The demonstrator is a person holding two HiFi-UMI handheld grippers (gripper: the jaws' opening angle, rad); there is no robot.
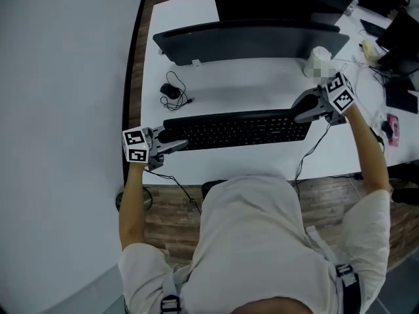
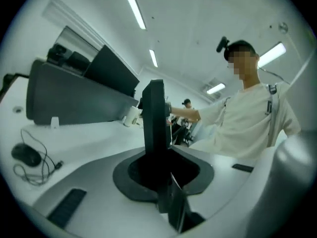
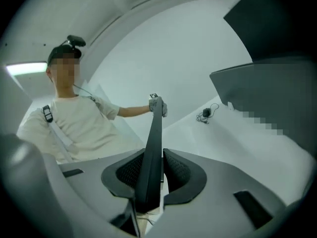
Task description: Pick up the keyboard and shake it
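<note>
A long black keyboard [image 1: 236, 129] is held up over the white desk [image 1: 262, 80], a gripper at each end. My left gripper [image 1: 171, 142] is shut on its left end, and my right gripper [image 1: 300, 115] is shut on its right end. In the left gripper view the keyboard [image 2: 154, 128] stands edge-on between the dark pads. The right gripper view shows the keyboard [image 3: 152, 152] edge-on too, running away to the other gripper [image 3: 156, 104] at its far end.
A wide dark monitor [image 1: 252, 41] stands behind the keyboard. A black mouse with a coiled cable [image 1: 171, 91] lies at the desk's left. A white cup [image 1: 319, 61] stands at the right rear. Dark devices and cables crowd the right edge [image 1: 393, 64]. A keyboard cable [image 1: 311, 150] hangs down.
</note>
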